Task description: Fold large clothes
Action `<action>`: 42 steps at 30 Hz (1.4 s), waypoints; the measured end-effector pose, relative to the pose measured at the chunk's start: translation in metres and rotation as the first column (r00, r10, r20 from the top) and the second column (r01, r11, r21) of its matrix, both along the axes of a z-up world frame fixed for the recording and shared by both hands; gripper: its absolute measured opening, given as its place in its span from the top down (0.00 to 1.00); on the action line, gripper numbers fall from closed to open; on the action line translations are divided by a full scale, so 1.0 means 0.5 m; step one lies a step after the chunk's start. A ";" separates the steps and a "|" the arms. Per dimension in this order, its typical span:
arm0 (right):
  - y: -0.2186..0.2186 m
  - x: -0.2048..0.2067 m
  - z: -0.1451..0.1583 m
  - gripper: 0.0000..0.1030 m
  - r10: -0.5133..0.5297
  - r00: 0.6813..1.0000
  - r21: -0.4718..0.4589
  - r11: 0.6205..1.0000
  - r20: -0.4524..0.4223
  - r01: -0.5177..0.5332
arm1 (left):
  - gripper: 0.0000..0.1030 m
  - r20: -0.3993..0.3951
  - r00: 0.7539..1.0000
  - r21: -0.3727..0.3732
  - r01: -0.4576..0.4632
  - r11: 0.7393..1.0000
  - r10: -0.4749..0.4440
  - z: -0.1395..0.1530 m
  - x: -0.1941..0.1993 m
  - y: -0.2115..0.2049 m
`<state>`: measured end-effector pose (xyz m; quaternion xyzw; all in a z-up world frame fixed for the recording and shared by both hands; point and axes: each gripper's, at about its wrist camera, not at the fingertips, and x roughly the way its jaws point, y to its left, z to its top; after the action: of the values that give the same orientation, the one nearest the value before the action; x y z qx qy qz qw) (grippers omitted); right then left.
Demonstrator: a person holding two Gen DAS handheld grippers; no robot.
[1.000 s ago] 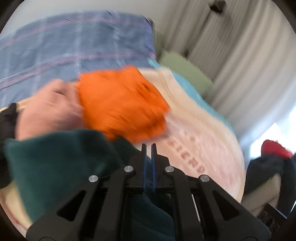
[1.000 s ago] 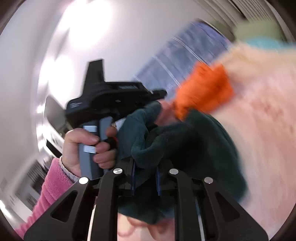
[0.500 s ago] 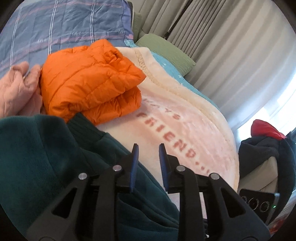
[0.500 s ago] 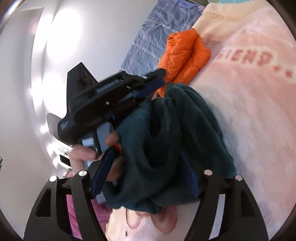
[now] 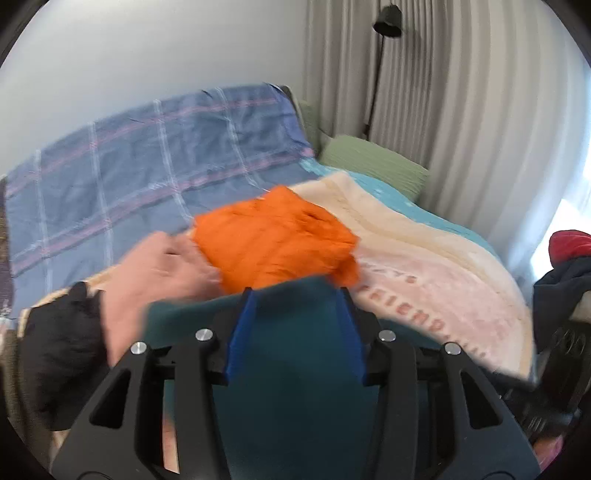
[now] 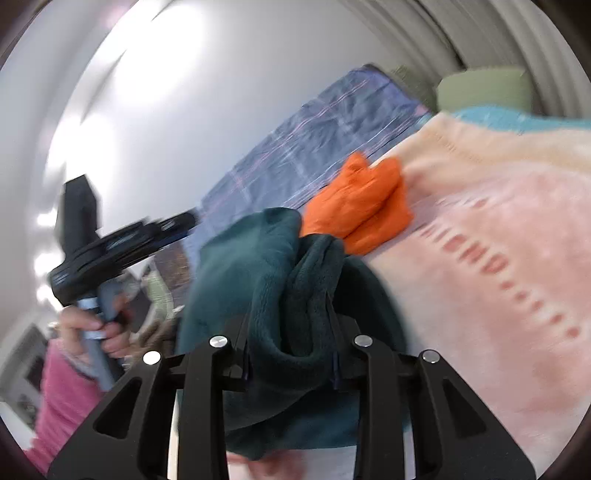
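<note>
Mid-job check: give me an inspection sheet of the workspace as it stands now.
Surface: bed with a pink lettered blanket over a blue plaid cover.
Job's things: dark green fleece bunched at the near edge; orange jacket lying folded behind it.
Clutter: pale pink garment, black garment, green pillow, heap of dark and red clothes off the bed.
Grippers: left gripper has just been opening, jaws apart above the fleece; right gripper has just been closing, shut on a fleece fold.
Cables: nothing seen.
Surroundings: white wall, grey curtains, black lamp.
</note>
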<state>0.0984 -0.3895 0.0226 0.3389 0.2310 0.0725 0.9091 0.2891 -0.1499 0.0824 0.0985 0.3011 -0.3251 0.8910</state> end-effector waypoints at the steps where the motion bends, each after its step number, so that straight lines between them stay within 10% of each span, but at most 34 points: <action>1: -0.009 0.001 -0.017 0.71 -0.015 0.999 -0.001 1.000 -0.031 0.015 | 0.68 -0.004 1.000 0.015 0.002 1.000 -0.002 -0.008 0.000 0.011; 5: -0.028 0.013 -0.134 0.70 0.015 0.981 0.105 0.994 -0.195 0.005 | 0.83 -0.080 0.996 0.130 0.037 0.991 -0.026 -0.104 0.011 -0.007; 10: 0.014 0.007 -0.176 0.68 0.057 0.967 0.032 0.998 -0.248 -0.051 | 0.85 0.093 0.995 0.406 0.002 0.914 -0.043 -0.244 -0.007 -0.090; 16: -0.020 0.014 -0.176 0.59 0.099 0.963 0.105 0.992 -0.250 -0.074 | 0.86 0.062 0.998 0.432 0.003 0.902 -0.033 -0.250 0.012 -0.094; 26: 0.002 -0.001 0.012 0.51 0.079 0.996 -0.112 0.990 -0.034 -0.082 | 0.86 0.076 0.997 0.426 -0.006 0.905 -0.029 -0.257 0.008 -0.090; 31: 0.060 0.101 -0.129 0.48 0.105 0.968 -0.145 0.979 -0.228 -0.140 | 0.86 0.081 0.996 0.395 -0.007 0.919 -0.027 -0.256 0.007 -0.076; 34: 0.092 0.083 -0.136 0.47 0.064 0.984 -0.299 0.948 -0.169 -0.113 | 0.86 0.098 0.995 0.392 -0.008 0.920 -0.033 -0.268 0.007 -0.073; 42: 0.068 0.083 -0.146 0.46 0.102 0.985 -0.231 0.964 -0.138 -0.132 | 0.83 0.163 0.987 0.354 -0.047 0.934 -0.012 -0.247 -0.017 -0.070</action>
<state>0.1398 -0.3556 -0.0503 0.2167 0.3141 0.0766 0.9212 0.2808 -0.1849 -0.0411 0.2818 0.2824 -0.2478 0.8828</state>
